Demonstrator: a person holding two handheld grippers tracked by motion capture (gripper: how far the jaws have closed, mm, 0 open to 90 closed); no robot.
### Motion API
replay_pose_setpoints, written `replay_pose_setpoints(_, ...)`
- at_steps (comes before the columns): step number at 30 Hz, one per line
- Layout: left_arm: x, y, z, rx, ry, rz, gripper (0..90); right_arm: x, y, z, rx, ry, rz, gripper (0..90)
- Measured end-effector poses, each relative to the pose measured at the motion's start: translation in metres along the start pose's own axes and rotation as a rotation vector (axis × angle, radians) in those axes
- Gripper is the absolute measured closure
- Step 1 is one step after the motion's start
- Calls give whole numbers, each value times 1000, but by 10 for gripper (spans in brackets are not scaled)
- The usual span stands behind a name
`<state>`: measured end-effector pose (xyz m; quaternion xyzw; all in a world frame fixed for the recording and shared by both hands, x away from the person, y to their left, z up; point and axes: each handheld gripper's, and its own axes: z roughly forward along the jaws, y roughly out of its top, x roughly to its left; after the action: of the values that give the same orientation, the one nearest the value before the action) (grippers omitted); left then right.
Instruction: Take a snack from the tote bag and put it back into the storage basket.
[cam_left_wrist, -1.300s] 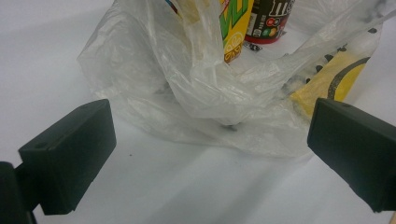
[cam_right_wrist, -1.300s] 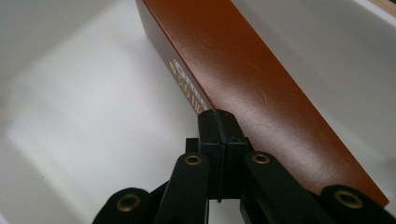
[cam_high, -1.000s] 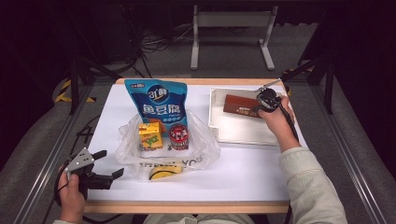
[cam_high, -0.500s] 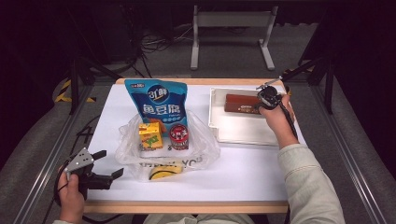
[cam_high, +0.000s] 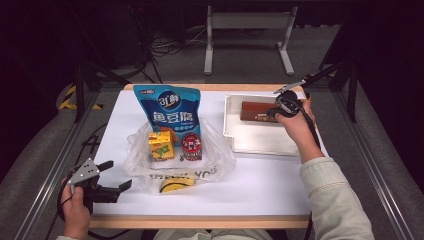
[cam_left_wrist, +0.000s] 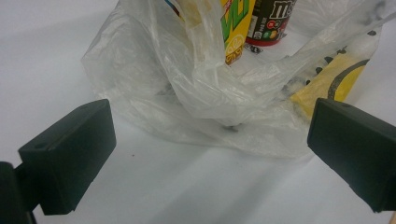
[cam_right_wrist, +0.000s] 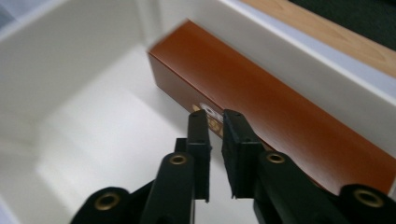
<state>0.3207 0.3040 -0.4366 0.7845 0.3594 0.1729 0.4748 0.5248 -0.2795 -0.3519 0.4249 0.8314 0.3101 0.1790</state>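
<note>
Right gripper (cam_right_wrist: 215, 119) low centre of its own view, jaws a narrow slit apart, just been opening, nothing between them. Tips just above brown box (cam_right_wrist: 280, 112), touching or not: cannot tell. Box running diagonally from upper centre to lower right of that view, lying in white tray (cam_right_wrist: 70, 65) against its far wall, pale wood table edge (cam_right_wrist: 336, 32) beyond at upper right. In high view, right gripper (cam_high: 280, 107) at upper right of frame, over right end of brown box (cam_high: 255, 111), which sits along far side of white tray (cam_high: 250, 142). Right hand (cam_high: 297, 127) just below it, pale sleeve (cam_high: 332, 200) running down to lower right corner.

Left gripper (cam_left_wrist: 210, 154) jaws wide apart at lower left and right of its view, empty, white table surface (cam_left_wrist: 56, 56) between. Crumpled clear plastic bag (cam_left_wrist: 210, 93) just ahead, upper centre, holding yellow carton (cam_left_wrist: 238, 28) and dark can (cam_left_wrist: 271, 23). In high view, left gripper (cam_high: 115, 175) at lower left, near bag (cam_high: 215, 160), apart from it. Yellow carton (cam_high: 161, 145) and red can (cam_high: 191, 146) upright side by side in bag, centre frame; blue snack pouch (cam_high: 172, 112) standing just behind them.
</note>
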Motion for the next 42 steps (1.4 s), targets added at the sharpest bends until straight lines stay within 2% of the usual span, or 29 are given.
replay_pose_setpoints(8,0,0,0,1,1,0,16,11,9,-19,-68,40,-4,651)
replay_pose_setpoints(11,0,0,0,2,0,2,16,14,12,-27,-101,69,2,598)
replay_pose_setpoints(16,0,0,0,4,-1,1,16,21,17,-34,-127,104,-4,516)
replay_pose_setpoints(20,0,1,1,3,0,4,16,32,25,-41,-176,146,-39,442)
replay_pose_setpoints(23,-1,0,0,3,-1,4,15,38,29,-44,-197,167,-58,420)
replay_pose_setpoints(27,0,0,1,6,0,2,15,55,39,-48,-257,212,-144,378)
replay_pose_setpoints(32,0,0,0,2,0,2,15,73,54,-50,-268,239,-205,374)
replay_pose_setpoints(42,0,0,0,4,-2,3,15,99,77,-54,-295,305,-257,362)
